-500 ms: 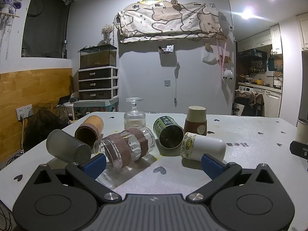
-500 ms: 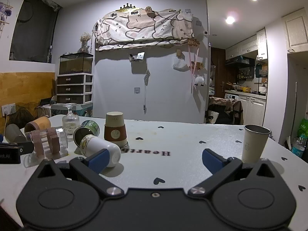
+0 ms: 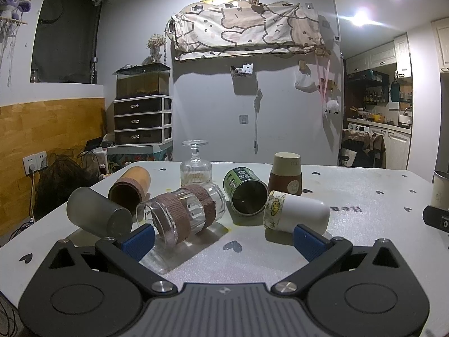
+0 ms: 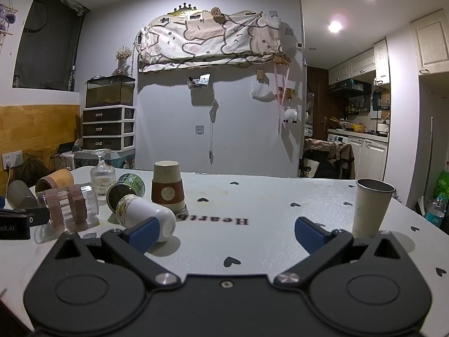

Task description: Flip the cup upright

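Several cups lie or stand on a white table (image 3: pixel 350 196). A white cup with a yellow band (image 3: pixel 296 214) (image 4: pixel 146 214) lies on its side. A clear glass with brown bands (image 3: pixel 182 210) (image 4: pixel 68 206), a green tin cup (image 3: pixel 245 193), a frosted grey cup (image 3: pixel 96 214) and a brown cup (image 3: pixel 130 186) also lie on their sides. A brown paper cup (image 3: pixel 286 177) (image 4: pixel 167 186) and a stemmed glass (image 3: pixel 195 165) stand upside down. A beige cup (image 4: pixel 371 207) stands upright at right. My left gripper (image 3: pixel 224 240) is open and empty before the cluster. My right gripper (image 4: pixel 226 231) is open and empty.
The table's left edge (image 3: pixel 42 224) drops off beside the frosted cup. A drawer unit with a tank (image 3: pixel 141 118) stands behind at left. A kitchen (image 4: pixel 362 129) lies beyond at right. The left gripper's body (image 4: pixel 16 223) shows at the right view's left edge.
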The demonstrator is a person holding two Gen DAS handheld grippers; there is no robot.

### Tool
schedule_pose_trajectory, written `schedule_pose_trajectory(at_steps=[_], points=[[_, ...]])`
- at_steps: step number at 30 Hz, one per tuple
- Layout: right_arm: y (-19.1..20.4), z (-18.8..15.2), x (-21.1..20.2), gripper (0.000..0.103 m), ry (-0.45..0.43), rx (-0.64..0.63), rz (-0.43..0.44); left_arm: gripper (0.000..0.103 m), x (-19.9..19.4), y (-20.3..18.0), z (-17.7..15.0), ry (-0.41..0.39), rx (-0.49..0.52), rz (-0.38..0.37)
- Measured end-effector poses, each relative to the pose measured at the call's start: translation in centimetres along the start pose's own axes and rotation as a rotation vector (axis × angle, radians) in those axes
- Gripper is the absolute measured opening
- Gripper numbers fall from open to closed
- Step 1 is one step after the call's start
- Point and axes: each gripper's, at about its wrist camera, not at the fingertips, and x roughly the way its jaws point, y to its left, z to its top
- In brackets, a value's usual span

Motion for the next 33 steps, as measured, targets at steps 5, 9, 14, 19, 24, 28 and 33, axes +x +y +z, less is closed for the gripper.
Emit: schedule_pose_trajectory(at_steps=[5,9,14,19,24,28,33], points=[[0.0,0.0,0.1,0.103,0.001,0.000,-0.001,0.103,0.0,0.0,-0.1,0.001,0.000,0.001],[0.1,0.0,0.1,0.103,0.001,-0.001,-0.001,0.103,0.0,0.0,0.0,0.000,0.000,0.000],[0.0,0.0,0.1,0.103,0.002,-0.001,-0.001,0.103,0.1,0.0,0.0,0.003,0.000,0.001],[0.0,0.0,0.1,0.103,0.003,-0.001,0.000,0.103,0.1,0.0,-0.2,0.005,0.002,0.003],[0.0,0.0,0.2,0.103,0.003,-0.001,0.001,0.103,0.4,0.3,-0.4,0.012,0.003,0.018],[0.1,0.0,0.2,0.103,0.004,0.001,0.003,0.103,0.9,1.2,-0.1,0.022,0.000,0.017],[0.3,-0.3,0.1,0.103,-0.002,-0.004,0.009,0.103,1.8,2.6,0.0,0.018,0.024,-0.004]])
